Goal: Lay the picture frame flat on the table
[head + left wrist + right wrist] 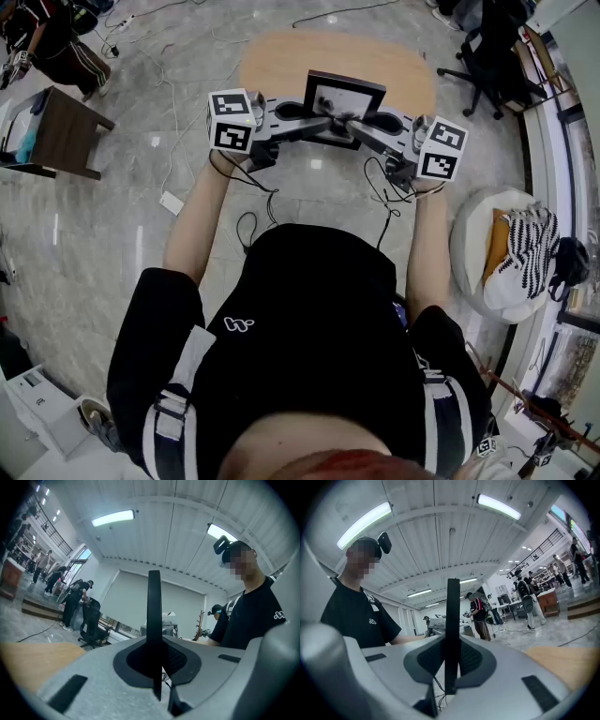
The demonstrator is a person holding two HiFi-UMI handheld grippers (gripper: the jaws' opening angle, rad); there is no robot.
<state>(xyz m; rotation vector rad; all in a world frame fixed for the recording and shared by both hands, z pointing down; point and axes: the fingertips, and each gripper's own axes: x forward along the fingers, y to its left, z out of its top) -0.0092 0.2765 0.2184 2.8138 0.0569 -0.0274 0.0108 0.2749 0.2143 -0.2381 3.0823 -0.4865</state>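
Note:
A black picture frame (343,98) with a pale picture in it stands tilted over the near edge of the round wooden table (281,56). My left gripper (323,120) and right gripper (356,123) meet at its lower edge from either side. In the left gripper view the frame (154,616) shows edge-on as a thin dark strip, and the left gripper (157,665) has its jaws pressed against it. The right gripper view shows the same thin strip of frame (452,630), with the right gripper (450,665) clamped on it.
A black office chair (487,56) stands right of the table. A dark side table (66,131) sits at the left, and a white round seat with striped cloth (516,248) at the right. Cables and a white adapter (172,202) lie on the marble floor. People stand in the background.

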